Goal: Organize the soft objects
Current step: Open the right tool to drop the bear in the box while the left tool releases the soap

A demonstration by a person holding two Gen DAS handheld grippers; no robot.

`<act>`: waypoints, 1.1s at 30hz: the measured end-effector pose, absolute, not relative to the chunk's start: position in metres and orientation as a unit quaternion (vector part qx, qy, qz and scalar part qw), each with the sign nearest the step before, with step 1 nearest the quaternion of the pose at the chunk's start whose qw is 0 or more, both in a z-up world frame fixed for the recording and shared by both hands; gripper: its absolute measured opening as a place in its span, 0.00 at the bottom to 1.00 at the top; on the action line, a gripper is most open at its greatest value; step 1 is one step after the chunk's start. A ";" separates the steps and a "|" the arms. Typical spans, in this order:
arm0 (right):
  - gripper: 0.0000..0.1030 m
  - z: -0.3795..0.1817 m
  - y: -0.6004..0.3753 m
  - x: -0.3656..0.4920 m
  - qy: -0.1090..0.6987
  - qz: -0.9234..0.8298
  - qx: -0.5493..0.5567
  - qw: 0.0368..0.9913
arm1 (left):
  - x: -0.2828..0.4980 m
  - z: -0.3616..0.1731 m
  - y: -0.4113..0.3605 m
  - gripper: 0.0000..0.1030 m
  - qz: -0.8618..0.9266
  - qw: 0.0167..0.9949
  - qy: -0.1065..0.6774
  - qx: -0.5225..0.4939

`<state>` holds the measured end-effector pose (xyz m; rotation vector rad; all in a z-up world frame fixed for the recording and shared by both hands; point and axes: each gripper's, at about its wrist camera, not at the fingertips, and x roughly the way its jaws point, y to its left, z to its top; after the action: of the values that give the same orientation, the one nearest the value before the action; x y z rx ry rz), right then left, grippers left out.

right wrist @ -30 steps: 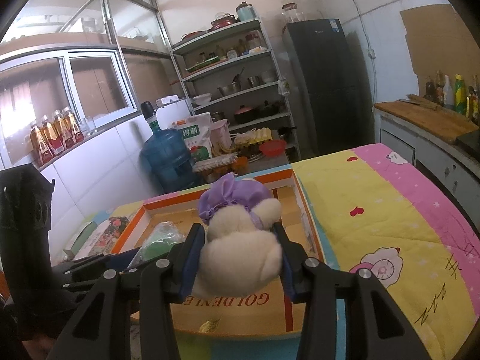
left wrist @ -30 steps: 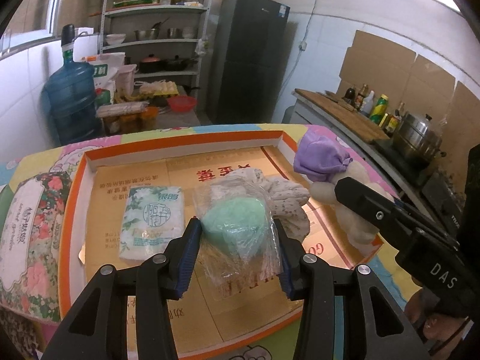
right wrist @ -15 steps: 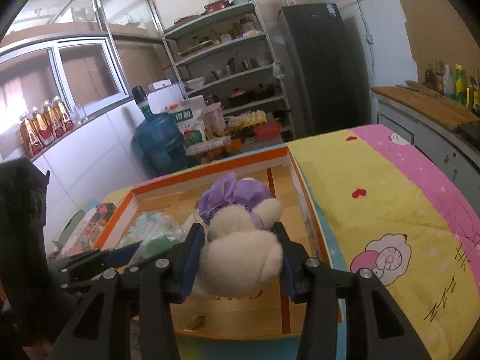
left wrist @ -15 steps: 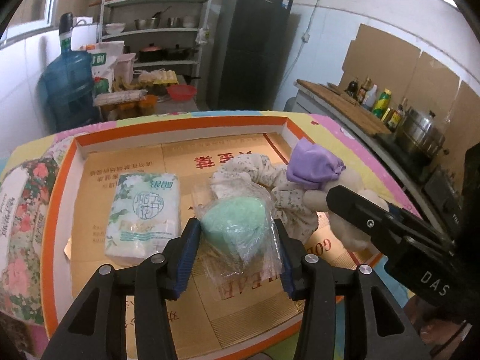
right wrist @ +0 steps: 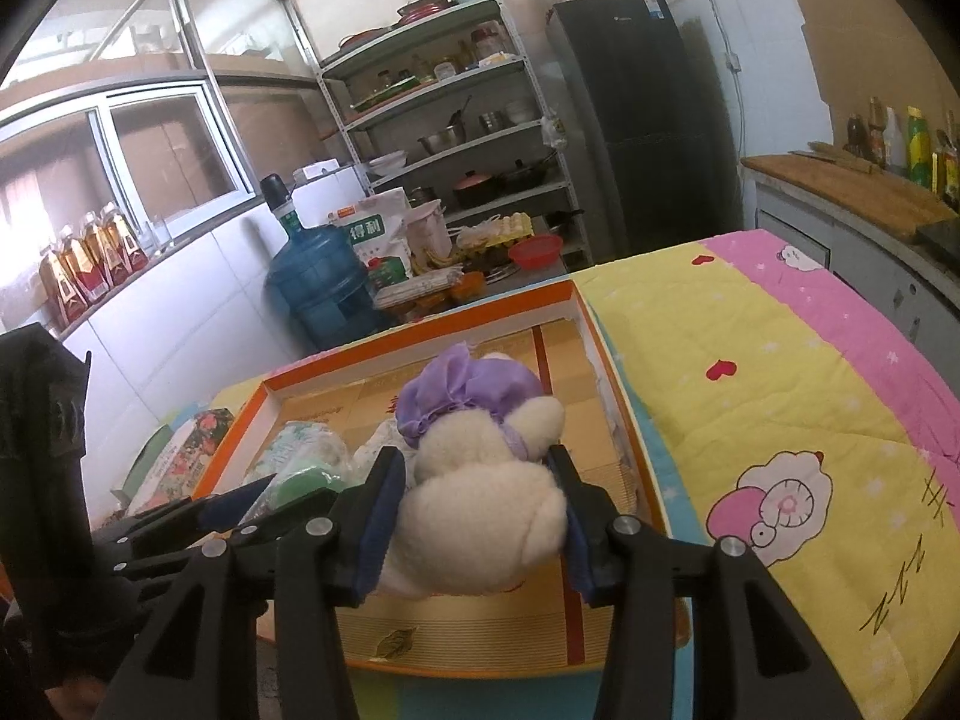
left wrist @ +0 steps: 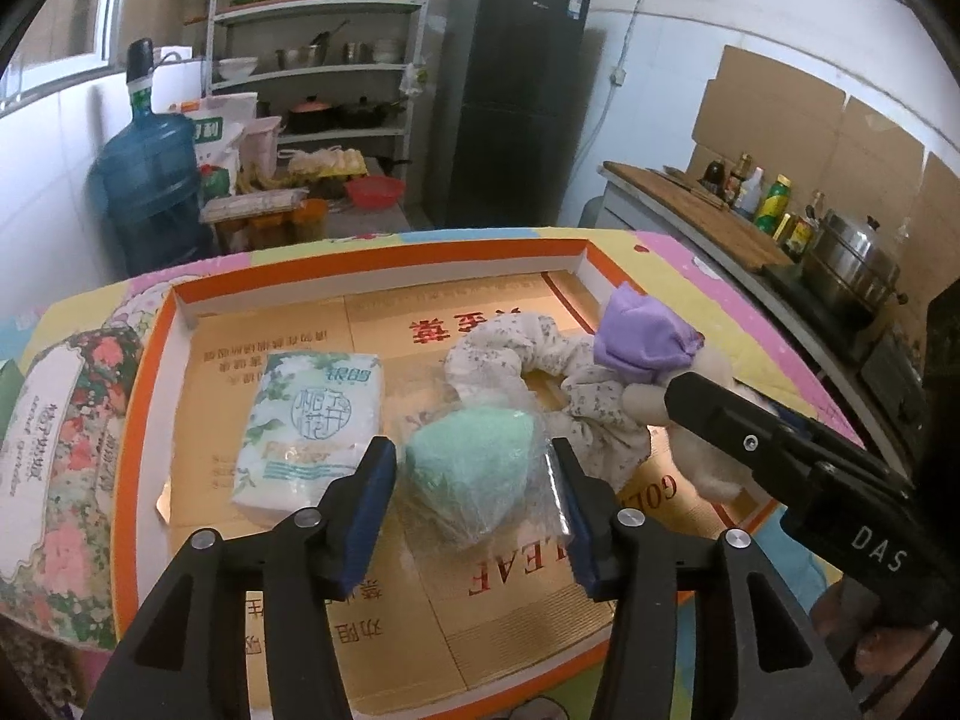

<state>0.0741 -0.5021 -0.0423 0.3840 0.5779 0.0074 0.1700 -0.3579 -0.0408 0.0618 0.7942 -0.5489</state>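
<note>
A green sponge in a clear bag (left wrist: 474,468) lies on the floor of the orange-rimmed cardboard box (left wrist: 384,252). My left gripper (left wrist: 468,480) straddles it. Its jaws are opening, and the left pad stands off the sponge. Beside the sponge are a tissue pack (left wrist: 312,420) and a floral cloth (left wrist: 528,360). My right gripper (right wrist: 474,480) is shut on a cream plush toy (right wrist: 480,498) with a purple cap (right wrist: 462,396). Its jaws are easing apart, but both pads still touch the plush. It hangs low over the box's right side, with one finger (left wrist: 720,414) crossing it.
A flowered carton (left wrist: 60,450) lies left of the box. A yellow and pink quilt (right wrist: 780,390) covers the table to the right. Behind stand a blue water jug (left wrist: 150,192), metal shelves (left wrist: 318,72), a dark fridge (left wrist: 510,102) and a counter with a pot (left wrist: 852,264).
My left jaws have spread off the green sponge, which now rests on the box floor. The right gripper has brought the plush toy lower, over the box's right side.
</note>
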 end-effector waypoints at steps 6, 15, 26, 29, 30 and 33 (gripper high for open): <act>0.69 -0.040 -0.501 0.072 0.275 -0.001 0.185 0.944 | 0.163 -0.034 -0.356 0.56 -0.254 0.896 0.361 0.044; 0.69 -0.038 -0.501 0.069 0.269 0.002 0.188 0.945 | 0.159 -0.026 -0.344 0.56 -0.255 0.899 0.354 0.030; 0.69 -0.026 -0.489 0.054 0.254 0.001 0.183 0.950 | 0.147 -0.015 -0.333 0.56 -0.259 0.903 0.340 0.025; 0.69 -0.022 -0.484 0.050 0.249 0.001 0.177 0.952 | 0.143 -0.010 -0.328 0.56 -0.261 0.905 0.335 0.024; 0.69 -0.021 -0.483 0.048 0.248 0.001 0.176 0.953 | 0.141 -0.009 -0.326 0.56 -0.262 0.905 0.334 0.022; 0.69 -0.017 -0.476 0.045 0.246 0.002 0.168 0.955 | 0.136 -0.003 -0.320 0.56 -0.265 0.907 0.326 0.022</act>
<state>0.0446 -0.4759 -0.0167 0.3421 0.4995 0.0034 0.1359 -0.3197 -0.0035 0.0463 0.6739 -0.5468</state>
